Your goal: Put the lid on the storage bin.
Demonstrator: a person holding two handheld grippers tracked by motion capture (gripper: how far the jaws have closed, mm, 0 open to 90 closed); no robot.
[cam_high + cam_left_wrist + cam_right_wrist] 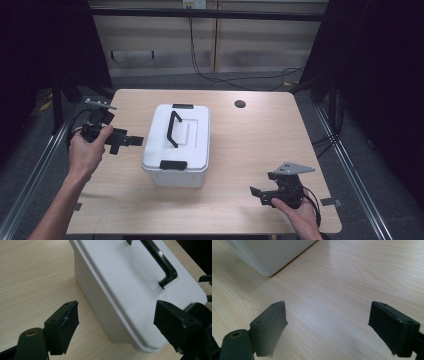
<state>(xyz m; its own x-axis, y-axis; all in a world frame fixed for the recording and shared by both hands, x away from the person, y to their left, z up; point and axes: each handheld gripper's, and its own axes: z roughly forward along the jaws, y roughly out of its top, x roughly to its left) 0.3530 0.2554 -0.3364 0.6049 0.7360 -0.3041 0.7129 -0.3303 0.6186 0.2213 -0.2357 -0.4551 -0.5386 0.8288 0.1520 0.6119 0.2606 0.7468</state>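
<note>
A white lidded box (176, 150) stands in the middle of the wooden table (250, 140), with a black handle (173, 129) lying on its lid and a black latch (173, 164) at its near end. My left gripper (127, 142) is held open just left of the box and points at its side. In the left gripper view the box's corner (120, 315) lies between the spread jaws of the left gripper (116, 312), and the handle (162, 265) runs above. My right gripper (257, 196) hovers open near the front right edge. Its jaws (327, 312) frame bare table, with the box's corner (267, 255) ahead.
A round cable hole (240, 104) sits in the table's far right part. Metal rails (350, 165) run along both sides of the table. Cables (240, 80) trail over the floor behind it. Bare wood lies right of the box.
</note>
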